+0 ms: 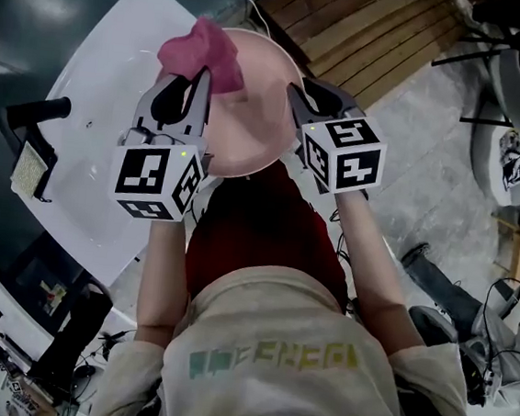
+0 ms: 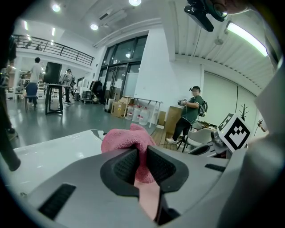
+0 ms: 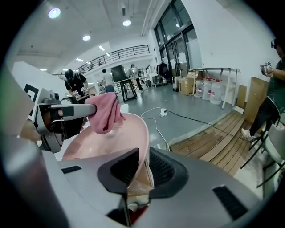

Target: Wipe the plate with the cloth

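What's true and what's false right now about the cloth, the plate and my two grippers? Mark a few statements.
1. The left gripper is shut on the pink cloth. True.
2. The right gripper is open and empty. False: it is shut on the plate's rim.
3. The plate lies flat on the white table. False: the right gripper holds it up, tilted.
4. The cloth is bunched, not spread flat. True.

The hall has a glossy grey floor [image 2: 58, 118], tall dark windows [image 2: 122, 75] and a railed mezzanine [image 2: 58, 48] under round ceiling lights [image 2: 94, 26]. Wooden decking [image 1: 371, 29] lies near the white bench [image 1: 85, 110]. Cardboard boxes [image 2: 118, 108] stand by the windows.
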`<state>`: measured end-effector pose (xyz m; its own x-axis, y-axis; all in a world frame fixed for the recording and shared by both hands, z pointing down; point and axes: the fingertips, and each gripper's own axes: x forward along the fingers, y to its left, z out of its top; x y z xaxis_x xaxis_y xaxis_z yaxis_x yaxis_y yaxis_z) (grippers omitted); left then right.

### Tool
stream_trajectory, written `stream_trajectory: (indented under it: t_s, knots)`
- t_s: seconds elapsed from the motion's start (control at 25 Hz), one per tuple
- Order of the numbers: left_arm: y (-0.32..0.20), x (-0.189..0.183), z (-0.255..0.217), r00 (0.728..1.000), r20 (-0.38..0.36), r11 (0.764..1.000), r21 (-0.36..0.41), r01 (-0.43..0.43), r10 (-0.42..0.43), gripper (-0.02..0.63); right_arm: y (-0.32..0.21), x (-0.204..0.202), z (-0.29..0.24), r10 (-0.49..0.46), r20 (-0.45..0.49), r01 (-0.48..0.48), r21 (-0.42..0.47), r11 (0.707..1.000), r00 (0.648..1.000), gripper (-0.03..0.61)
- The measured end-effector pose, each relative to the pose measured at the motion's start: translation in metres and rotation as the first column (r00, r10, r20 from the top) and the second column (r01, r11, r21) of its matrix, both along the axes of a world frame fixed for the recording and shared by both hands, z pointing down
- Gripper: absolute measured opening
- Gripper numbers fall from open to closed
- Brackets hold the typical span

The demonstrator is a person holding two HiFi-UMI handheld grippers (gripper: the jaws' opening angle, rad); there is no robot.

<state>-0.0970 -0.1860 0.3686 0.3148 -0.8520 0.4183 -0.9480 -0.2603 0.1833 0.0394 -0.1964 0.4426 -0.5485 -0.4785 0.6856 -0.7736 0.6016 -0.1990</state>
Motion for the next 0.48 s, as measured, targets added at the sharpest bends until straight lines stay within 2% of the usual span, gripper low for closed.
stream_trajectory:
  t_s: [0.48]
  knots:
    - [-0.0032,-0.0030,0.0064,1.000,0.007,1.000,-0.029,0.001,-0.001,0.060,-0.0062,-0.0059,0.0071,0.014,-0.026,-0.014,-0.004,1.000,1.000,0.077]
